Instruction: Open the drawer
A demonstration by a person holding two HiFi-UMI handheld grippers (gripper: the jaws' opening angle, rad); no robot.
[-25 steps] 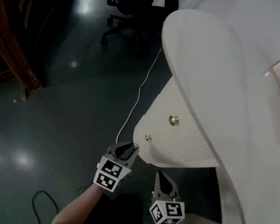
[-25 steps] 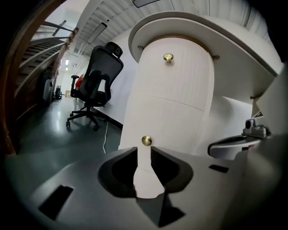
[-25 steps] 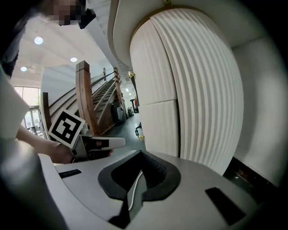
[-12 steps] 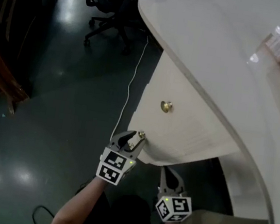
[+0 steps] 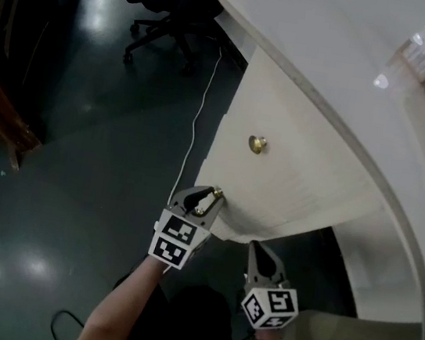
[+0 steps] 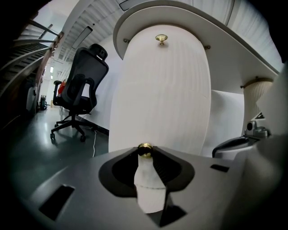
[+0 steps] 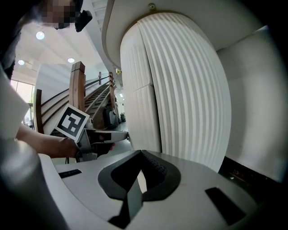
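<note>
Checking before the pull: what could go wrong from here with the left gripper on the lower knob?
1. The left gripper is closing its jaws on the lower knob, which sits only at their tips; small and round, it may slip out on the pull.
2. The right gripper, shut, hangs close before the lower drawer front; the opening drawer might bump it.

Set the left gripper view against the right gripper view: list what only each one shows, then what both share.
Only left: the small brass knob between the left tool's closing jaws, and a black office chair. Only right: the right tool, holding nothing, the left tool's black-and-white marker cube, and a brown wooden staircase. Both: the white ribbed cabinet front.
</note>
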